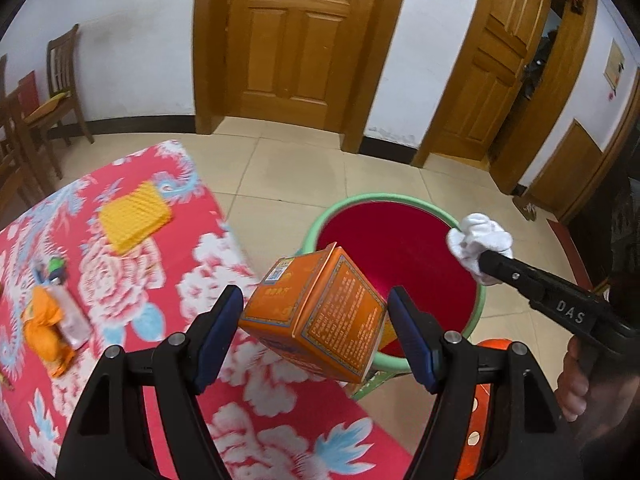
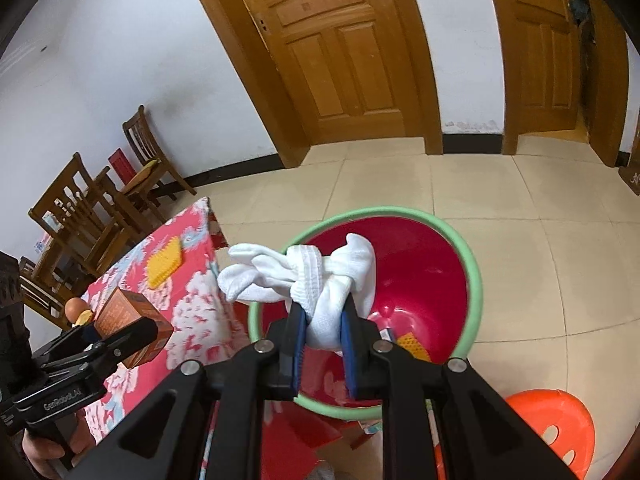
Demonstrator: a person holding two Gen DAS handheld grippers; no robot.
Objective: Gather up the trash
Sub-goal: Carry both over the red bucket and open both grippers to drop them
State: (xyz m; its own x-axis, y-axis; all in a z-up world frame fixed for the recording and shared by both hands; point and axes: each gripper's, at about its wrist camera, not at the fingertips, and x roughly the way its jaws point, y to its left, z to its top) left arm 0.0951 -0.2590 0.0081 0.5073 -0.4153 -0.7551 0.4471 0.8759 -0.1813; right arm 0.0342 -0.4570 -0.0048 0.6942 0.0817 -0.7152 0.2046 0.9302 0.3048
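Observation:
My left gripper [image 1: 316, 316] is shut on an orange cardboard box [image 1: 316, 316], held tilted above the table edge beside the red basin with a green rim [image 1: 400, 256]. It also shows in the right wrist view [image 2: 132, 320]. My right gripper [image 2: 324, 320] is shut on a knotted white cloth [image 2: 312, 276] and holds it over the basin [image 2: 424, 272]. The cloth also shows in the left wrist view [image 1: 480, 244] at the basin's right rim. An orange item [image 2: 414, 344] lies inside the basin.
The table has a red floral cloth [image 1: 168, 280], with a yellow sponge [image 1: 134, 218], an orange wrapper [image 1: 44, 328] and a small packet [image 1: 74, 312] on it. An orange stool [image 2: 556, 428] stands at lower right. Wooden chairs [image 2: 80, 208] stand at left, doors behind.

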